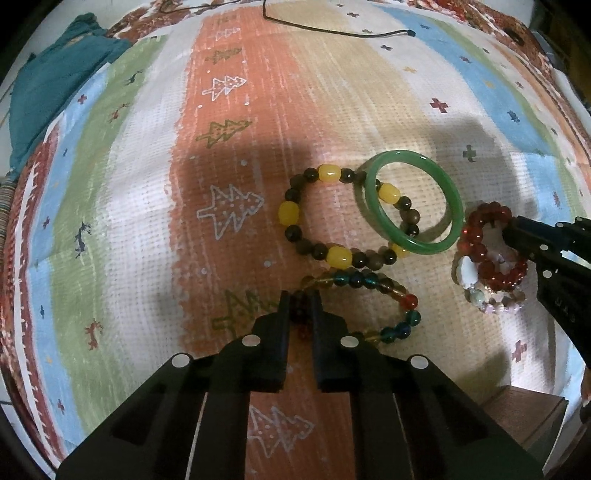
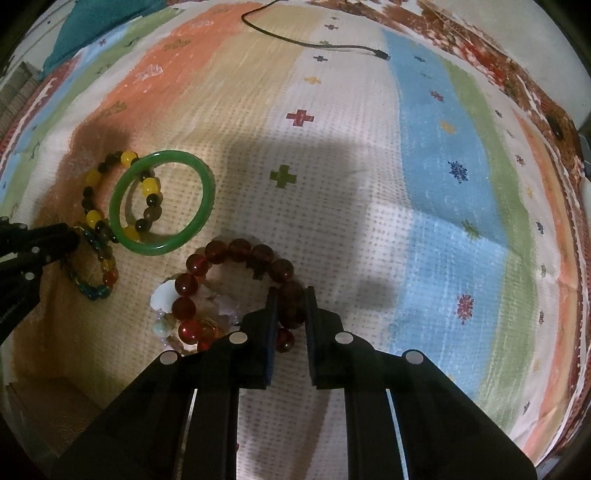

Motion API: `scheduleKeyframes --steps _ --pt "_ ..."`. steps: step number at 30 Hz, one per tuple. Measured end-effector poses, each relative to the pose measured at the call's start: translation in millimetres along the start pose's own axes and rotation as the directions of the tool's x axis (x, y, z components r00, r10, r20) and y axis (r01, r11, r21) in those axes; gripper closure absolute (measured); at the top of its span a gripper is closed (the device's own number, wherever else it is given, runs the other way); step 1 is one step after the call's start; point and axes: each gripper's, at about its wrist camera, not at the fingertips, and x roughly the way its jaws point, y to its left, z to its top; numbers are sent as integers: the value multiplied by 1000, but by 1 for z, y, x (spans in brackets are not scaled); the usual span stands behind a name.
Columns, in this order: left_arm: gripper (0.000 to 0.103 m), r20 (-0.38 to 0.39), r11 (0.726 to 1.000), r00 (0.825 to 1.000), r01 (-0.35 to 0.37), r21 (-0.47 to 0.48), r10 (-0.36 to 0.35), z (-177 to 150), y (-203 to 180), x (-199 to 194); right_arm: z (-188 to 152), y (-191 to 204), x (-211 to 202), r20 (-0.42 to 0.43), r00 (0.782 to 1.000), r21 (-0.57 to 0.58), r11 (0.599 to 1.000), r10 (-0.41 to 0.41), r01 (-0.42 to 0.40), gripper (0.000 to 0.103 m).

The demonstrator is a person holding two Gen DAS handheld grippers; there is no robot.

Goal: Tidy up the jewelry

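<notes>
Several bracelets lie on a striped cloth. My left gripper (image 1: pixel 300 295) is shut on the multicoloured glass-bead bracelet (image 1: pixel 391 295), which also shows in the right wrist view (image 2: pixel 98 273). My right gripper (image 2: pixel 290 291) is shut on the red bead bracelet (image 2: pixel 236 251), which also shows in the left wrist view (image 1: pixel 480 229). A green jade bangle (image 1: pixel 413 201) (image 2: pixel 162 199) rests over a brown and yellow bead bracelet (image 1: pixel 295 216) (image 2: pixel 92 218). A pale shell and pearl bracelet (image 1: pixel 487 299) (image 2: pixel 164 295) lies under the red one.
The striped patterned cloth (image 1: pixel 147 206) (image 2: pixel 424 184) covers the surface. A black cable (image 1: pixel 332 29) (image 2: pixel 314 42) lies at the far edge. A teal fabric (image 1: pixel 48 85) sits far left. A brown box corner (image 1: pixel 524 413) is near right.
</notes>
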Motion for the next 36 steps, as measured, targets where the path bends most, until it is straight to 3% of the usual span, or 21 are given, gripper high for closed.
scheduleKeyframes --steps 4,10,14,36 --pt "94 18 1000 999 27 -6 -27 -7 -6 -14 -8 4 -9 -3 1000 -5 1000 14 -14 89" --pt "94 58 998 996 65 -16 -64 -15 -4 -42 -14 3 -41 61 995 42 996 74 -76 89" --pt "94 90 990 987 135 -44 -131 -18 -3 -55 -17 3 -61 97 990 45 994 98 -103 89" --pt "94 189 990 973 137 -19 -131 -31 -17 -98 -26 6 -102 212 972 37 993 106 -116 89"
